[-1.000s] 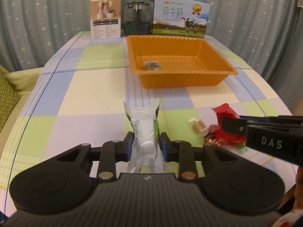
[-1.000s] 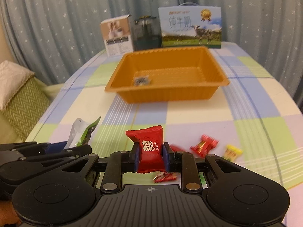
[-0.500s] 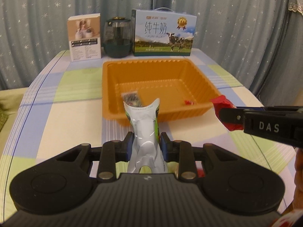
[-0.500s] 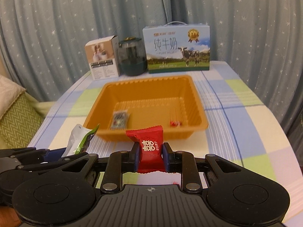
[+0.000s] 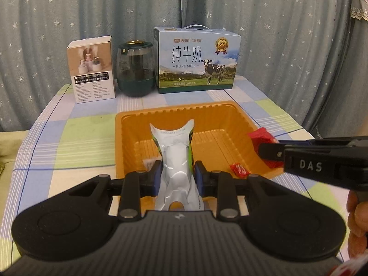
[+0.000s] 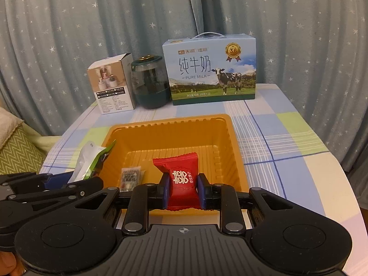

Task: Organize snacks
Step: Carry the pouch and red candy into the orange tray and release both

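Observation:
My left gripper [image 5: 176,174] is shut on a silver and green snack pouch [image 5: 176,151], held upright over the near side of the orange tray [image 5: 174,112]. My right gripper [image 6: 182,189] is shut on a red wrapped candy [image 6: 181,174], also above the tray's [image 6: 170,120] near edge. In the right wrist view the pouch [image 6: 92,161] sticks up at the tray's left side. In the left wrist view the red candy [image 5: 262,138] shows at the tray's right side. A small red candy [image 5: 239,169] and a small dark packet [image 6: 131,176] lie inside the tray.
A white product box [image 5: 92,69], a dark green glass jar [image 5: 135,69] and a blue milk carton box [image 5: 197,61] stand along the table's far edge. A starred curtain hangs behind. A green cushion [image 6: 18,149] lies left of the checked tablecloth [image 6: 287,138].
Both grippers have moved forward and slightly up, from over the loose candies on the near table to the tray's near edge, each still holding its snack.

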`<state>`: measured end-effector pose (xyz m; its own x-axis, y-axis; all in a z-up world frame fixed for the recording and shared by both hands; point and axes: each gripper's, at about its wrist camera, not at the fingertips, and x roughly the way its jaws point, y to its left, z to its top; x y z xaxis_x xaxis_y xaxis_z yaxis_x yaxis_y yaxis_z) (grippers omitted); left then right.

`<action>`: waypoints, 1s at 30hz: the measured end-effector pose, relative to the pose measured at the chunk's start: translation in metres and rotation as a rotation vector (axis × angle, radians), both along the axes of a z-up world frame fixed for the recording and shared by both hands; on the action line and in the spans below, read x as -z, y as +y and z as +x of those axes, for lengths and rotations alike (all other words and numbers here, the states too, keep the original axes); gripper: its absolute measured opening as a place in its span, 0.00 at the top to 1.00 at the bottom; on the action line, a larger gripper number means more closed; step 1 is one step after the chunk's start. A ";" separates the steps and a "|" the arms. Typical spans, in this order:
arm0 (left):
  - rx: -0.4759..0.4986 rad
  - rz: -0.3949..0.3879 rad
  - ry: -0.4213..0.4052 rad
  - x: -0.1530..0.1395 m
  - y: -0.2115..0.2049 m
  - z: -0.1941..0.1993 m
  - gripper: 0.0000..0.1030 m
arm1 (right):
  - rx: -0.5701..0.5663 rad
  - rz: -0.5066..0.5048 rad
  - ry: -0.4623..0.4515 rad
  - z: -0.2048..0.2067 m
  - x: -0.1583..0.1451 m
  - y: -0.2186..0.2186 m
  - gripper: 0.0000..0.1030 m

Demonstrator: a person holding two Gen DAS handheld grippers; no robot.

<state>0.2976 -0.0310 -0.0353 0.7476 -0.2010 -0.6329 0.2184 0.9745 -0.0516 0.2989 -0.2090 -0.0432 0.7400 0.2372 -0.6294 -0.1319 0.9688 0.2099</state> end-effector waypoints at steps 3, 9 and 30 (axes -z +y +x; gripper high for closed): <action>0.003 -0.001 0.008 0.003 -0.002 0.014 0.74 | 0.001 0.000 0.010 0.012 0.005 0.000 0.76; 0.003 -0.005 0.033 0.013 -0.003 0.037 0.74 | 0.017 0.013 0.037 0.031 0.015 -0.005 0.76; 0.021 -0.027 0.059 0.035 -0.010 0.068 0.59 | 0.052 0.057 0.091 0.053 0.039 -0.022 0.76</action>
<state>0.3652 -0.0415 -0.0707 0.7048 -0.2334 -0.6699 0.2342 0.9679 -0.0909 0.3518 -0.2306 -0.0826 0.6926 0.2373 -0.6812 -0.0601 0.9601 0.2733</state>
